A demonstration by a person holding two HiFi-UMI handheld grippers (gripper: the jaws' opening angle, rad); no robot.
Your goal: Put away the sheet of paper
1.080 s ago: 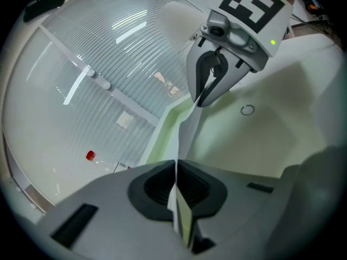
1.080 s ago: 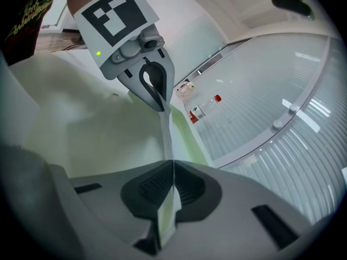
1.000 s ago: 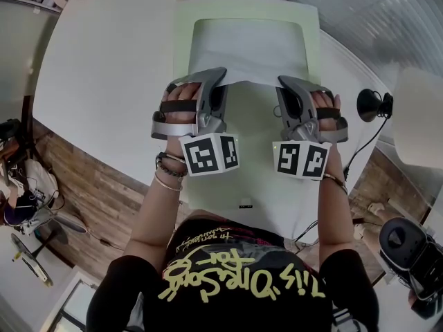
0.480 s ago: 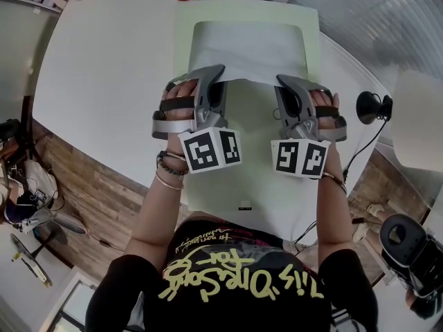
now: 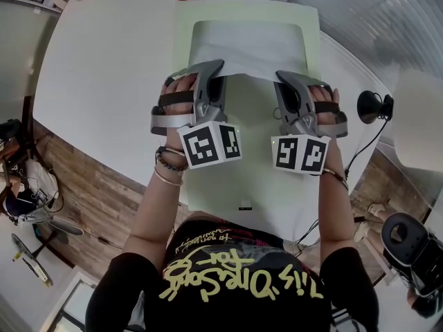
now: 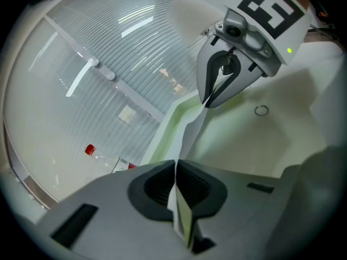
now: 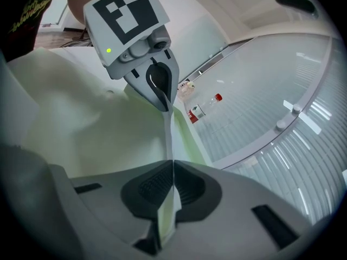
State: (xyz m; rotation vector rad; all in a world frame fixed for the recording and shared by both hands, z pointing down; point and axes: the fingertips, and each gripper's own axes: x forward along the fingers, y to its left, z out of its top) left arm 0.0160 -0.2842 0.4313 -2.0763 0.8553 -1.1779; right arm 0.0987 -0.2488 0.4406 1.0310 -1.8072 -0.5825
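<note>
Head view: left gripper and right gripper each pinch a near corner of the sheet of paper, which stretches straight away over the green folder, equally close to both hands.

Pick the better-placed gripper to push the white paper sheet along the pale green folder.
Likely both: left gripper and right gripper each pinch the white paper sheet at its near edge, symmetrically.

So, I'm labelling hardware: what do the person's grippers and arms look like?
Both the left gripper and right gripper are grey with black straps and white cubes of black square markers. Bangles on wrists; black short-sleeved shirt, yellow lettering.
</note>
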